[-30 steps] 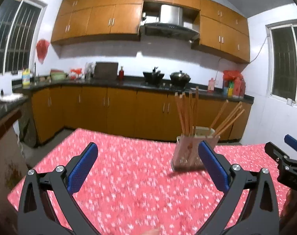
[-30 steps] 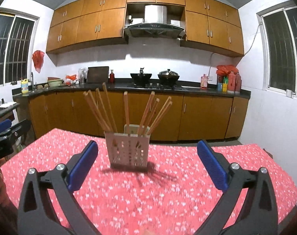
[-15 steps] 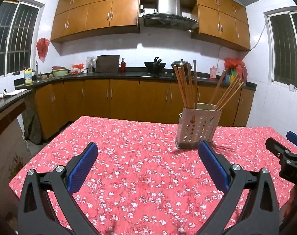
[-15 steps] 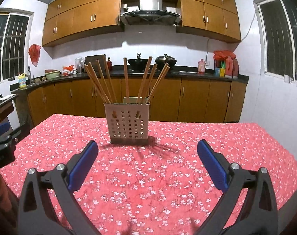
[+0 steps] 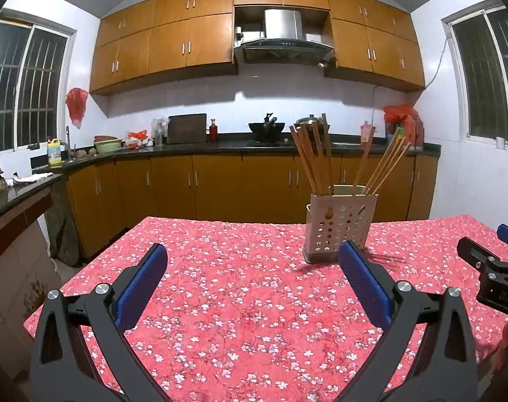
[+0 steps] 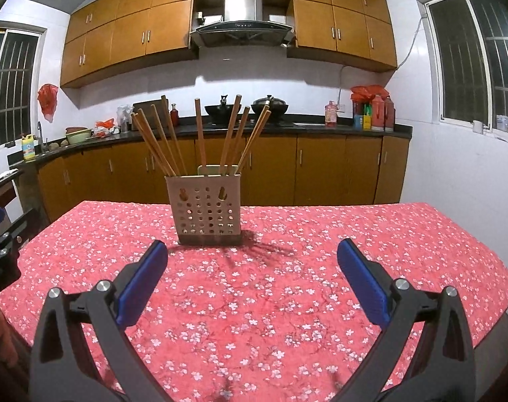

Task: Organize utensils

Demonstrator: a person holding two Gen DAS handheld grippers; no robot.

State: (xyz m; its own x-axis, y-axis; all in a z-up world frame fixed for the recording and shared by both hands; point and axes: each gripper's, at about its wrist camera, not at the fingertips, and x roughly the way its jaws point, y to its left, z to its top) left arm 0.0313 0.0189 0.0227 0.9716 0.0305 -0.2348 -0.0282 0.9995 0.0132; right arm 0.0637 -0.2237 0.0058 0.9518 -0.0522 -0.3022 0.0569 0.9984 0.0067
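The chopsticks (image 6: pixel 200 137) all stand in the holder (image 6: pixel 205 206), fanned out against its rim because the box is wider than the bundle, so each leans where it fell. No loose utensil shows on the cloth (image 6: pixel 287 301) around the holder, which is how the task would leave things; the same scene would also fit a sorting of the sticks inside the holder yet to come, and one moment cannot say which. The holder sits upright toward the far side of the cloth, its perforated face to the cameras. The right gripper (image 6: pixel 252 278) hangs level on the near side of the holder, almost square to it, fingers spread wide and carrying nothing. The left gripper (image 5: pixel 254 281) hangs near and to the left of the holder, likewise spread and bare.
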